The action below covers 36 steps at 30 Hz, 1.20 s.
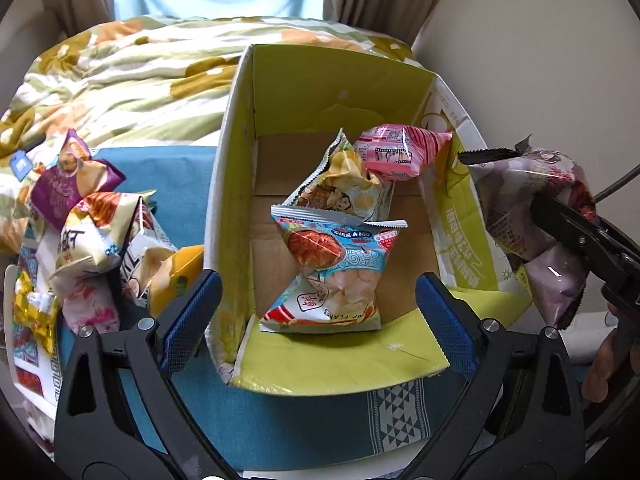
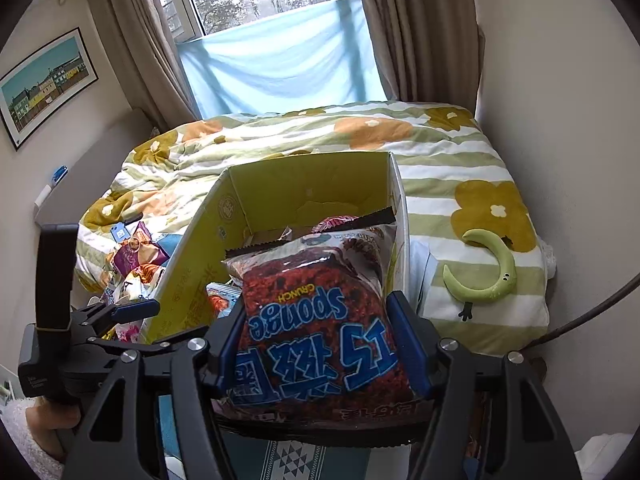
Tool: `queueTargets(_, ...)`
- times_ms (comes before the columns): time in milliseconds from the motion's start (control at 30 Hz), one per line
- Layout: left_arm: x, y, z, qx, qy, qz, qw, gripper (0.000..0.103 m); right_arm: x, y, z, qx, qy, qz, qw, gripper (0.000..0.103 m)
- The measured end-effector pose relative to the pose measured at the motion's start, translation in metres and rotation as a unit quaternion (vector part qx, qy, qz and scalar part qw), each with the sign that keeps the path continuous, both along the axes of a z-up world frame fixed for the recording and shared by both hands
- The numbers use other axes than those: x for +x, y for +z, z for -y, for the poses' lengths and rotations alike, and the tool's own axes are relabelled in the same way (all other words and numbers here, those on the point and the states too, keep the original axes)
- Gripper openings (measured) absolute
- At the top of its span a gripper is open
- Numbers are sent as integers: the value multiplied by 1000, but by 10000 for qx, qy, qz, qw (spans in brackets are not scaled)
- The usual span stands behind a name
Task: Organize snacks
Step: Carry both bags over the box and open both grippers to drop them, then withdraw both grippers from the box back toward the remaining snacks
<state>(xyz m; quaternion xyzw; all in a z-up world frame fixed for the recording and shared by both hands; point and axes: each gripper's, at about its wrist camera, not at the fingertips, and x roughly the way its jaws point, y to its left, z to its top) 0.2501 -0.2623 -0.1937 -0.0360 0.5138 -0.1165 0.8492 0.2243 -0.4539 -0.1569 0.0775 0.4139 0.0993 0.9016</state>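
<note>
An open cardboard box [image 1: 240, 120] with green flaps stands on a blue cloth. Inside lie a blue shrimp-flakes bag [image 1: 332, 256], a yellow snack bag [image 1: 344, 188] and a pink packet [image 1: 394, 152]. My left gripper [image 1: 318, 312] is open and empty, its fingers spread across the box's near end. My right gripper [image 2: 320, 344] is shut on a red-brown "Sponge Crunch" bag [image 2: 316, 320], held just right of the box rim [image 2: 304, 160]; the bag also shows at the right of the left wrist view [image 1: 532, 200]. A pile of loose snack bags [image 1: 92, 232] lies left of the box.
The blue cloth [image 1: 280, 420] with a patterned strip covers the surface under the box. A bed with a flowered quilt [image 2: 360, 136] lies behind. A green crescent toy [image 2: 492, 276] rests on the quilt at right. Curtains and a window stand beyond.
</note>
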Motion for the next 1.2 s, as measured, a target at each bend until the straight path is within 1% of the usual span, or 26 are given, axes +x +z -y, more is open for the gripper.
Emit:
queueTargets(67, -5, 4, -2, 105, 101, 68, 9999, 97, 5, -4, -1, 18, 41, -32, 10000, 62)
queueTargets(133, -8, 10, -3, 73, 146, 137, 9998, 97, 10, -9, -6, 0, 122, -106, 9999, 62)
queueTargets(200, -14, 17, -3, 76, 113, 244, 9996, 97, 15, -13, -11, -75, 212, -173, 9996, 62)
queueTargets(267, -18, 24, -1, 213, 68, 375, 9990, 97, 18, -16, -15, -126, 229, -168, 9995, 62)
queueTargets(367, -26, 31, -2, 360, 103, 585, 9976, 97, 20, -21, -17, 6, 180, -120, 9998, 62)
queueTargets(433, -28, 34, -6, 252, 147, 618, 9977, 97, 19, -25, -16, 115, 109, -53, 9999, 63)
queueTargets(500, -31, 35, -8, 262, 199, 616, 9976, 97, 16, -28, -14, 240, 72, 10, 9997, 80)
queueTargets(533, -33, 34, -8, 293, 215, 629, 9974, 97, 14, -27, -14, 269, 63, 81, 9996, 95)
queueTargets(567, -35, 33, -8, 303, 216, 629, 9973, 97, 11, -27, -15, 266, 70, 176, 9995, 99)
queueTargets(633, -39, 30, -9, 315, 217, 611, 9974, 97, 5, -25, -14, 189, 92, 325, 9993, 99)
queueTargets(700, -43, 27, -9, 335, 216, 588, 9975, 97, 0, -27, -14, 122, 115, 375, 9992, 99)
queueTargets(800, -46, 26, -11, 350, 248, 587, 9974, 97, -2, -33, -15, 151, 160, 126, 9997, 99)
queueTargets(933, -52, 32, -19, 331, 345, 667, 9966, 97, -7, -37, -12, 272, 124, -35, 9995, 99)
queueTargets(1033, -56, 38, -26, 313, 405, 709, 9962, 97, -12, -31, -15, 164, 191, 8, 9997, 99)
queueTargets(1200, -67, 55, -35, 375, 495, 894, 9941, 97, -20, -12, -19, -106, 268, 211, 9994, 99)
